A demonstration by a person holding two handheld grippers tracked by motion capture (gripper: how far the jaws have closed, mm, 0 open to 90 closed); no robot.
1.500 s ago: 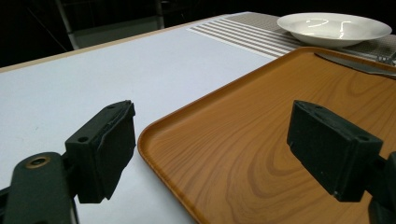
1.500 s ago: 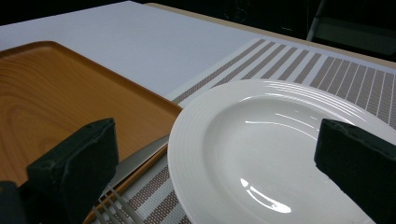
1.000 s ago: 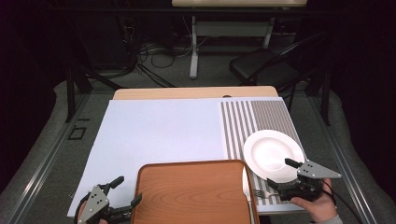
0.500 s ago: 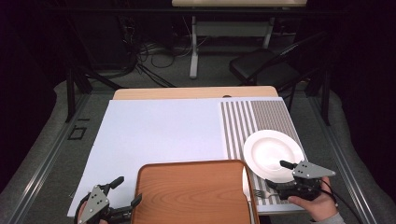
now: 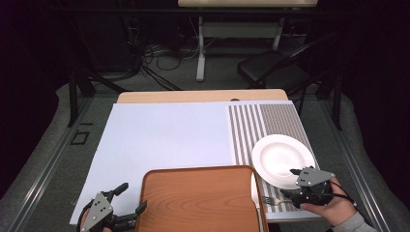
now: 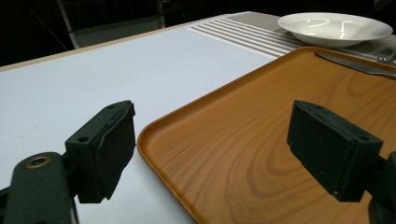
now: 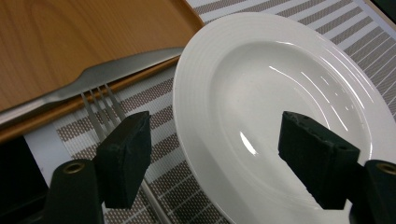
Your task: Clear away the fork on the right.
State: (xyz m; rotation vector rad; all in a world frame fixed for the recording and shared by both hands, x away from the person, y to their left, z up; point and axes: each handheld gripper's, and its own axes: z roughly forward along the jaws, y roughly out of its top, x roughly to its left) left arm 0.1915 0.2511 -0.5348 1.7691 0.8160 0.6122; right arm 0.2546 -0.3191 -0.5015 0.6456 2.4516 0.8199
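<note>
Right gripper (image 5: 296, 182): jaws apart, just been closing, straddling the near rim of the white plate (image 7: 280, 107) without pressing it; one jaw over the bowl, the other outside the rim.
Fork (image 7: 105, 112): on the striped placemat (image 5: 270, 121), beside the outer jaw.
Knife (image 7: 93, 81): beyond the fork, on the tray's edge.
Left gripper (image 6: 210, 149): jaws wide, gripping nothing, straddling the near-left corner of the wooden tray (image 6: 261, 126) (whether they touch it cannot be told).
</note>
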